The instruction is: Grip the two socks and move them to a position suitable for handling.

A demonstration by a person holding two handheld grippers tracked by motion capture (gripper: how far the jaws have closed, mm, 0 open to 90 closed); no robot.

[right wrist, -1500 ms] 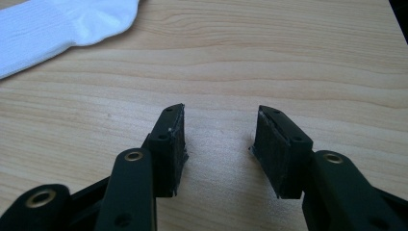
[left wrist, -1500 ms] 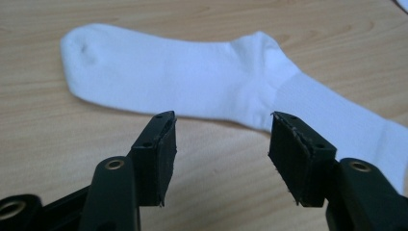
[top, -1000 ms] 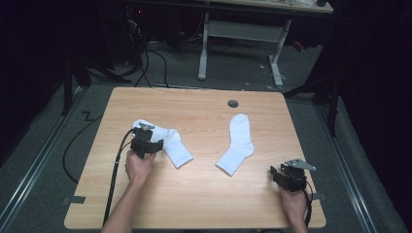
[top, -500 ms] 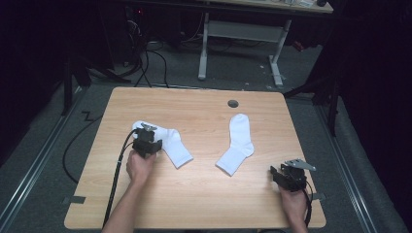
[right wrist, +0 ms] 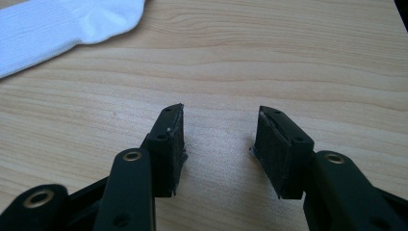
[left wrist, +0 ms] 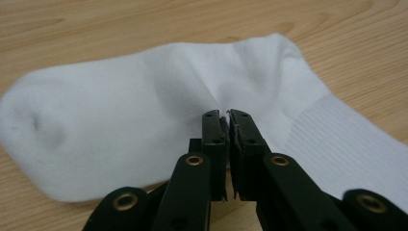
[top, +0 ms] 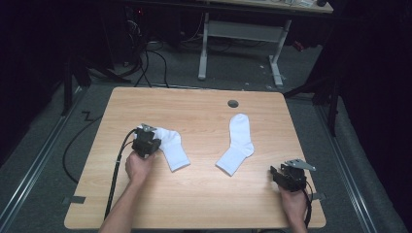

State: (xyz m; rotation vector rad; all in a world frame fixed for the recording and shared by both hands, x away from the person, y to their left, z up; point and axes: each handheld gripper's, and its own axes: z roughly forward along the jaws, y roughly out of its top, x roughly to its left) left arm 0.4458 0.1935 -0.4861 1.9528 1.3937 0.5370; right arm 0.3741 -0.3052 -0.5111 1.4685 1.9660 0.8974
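Two white socks lie flat on the wooden table (top: 194, 194). My left gripper (top: 148, 138) rests on the toe half of the left sock (top: 172, 148). In the left gripper view its jaws (left wrist: 226, 115) have just been closing and now pinch a small fold of that sock (left wrist: 144, 110), with creases running into the tips. The right sock (top: 238, 143) lies bent at the heel in the table's middle right. My right gripper (top: 284, 174) sits near the front right corner, open. Bare wood shows between its pads (right wrist: 219, 125), and the sock's cuff (right wrist: 57, 24) lies farther off.
A round cable hole (top: 233, 103) sits near the table's far edge. Behind the table stand a white desk frame (top: 240, 34) and loose cables on the floor (top: 145, 63). The left gripper's cable (top: 114, 179) trails off the front edge.
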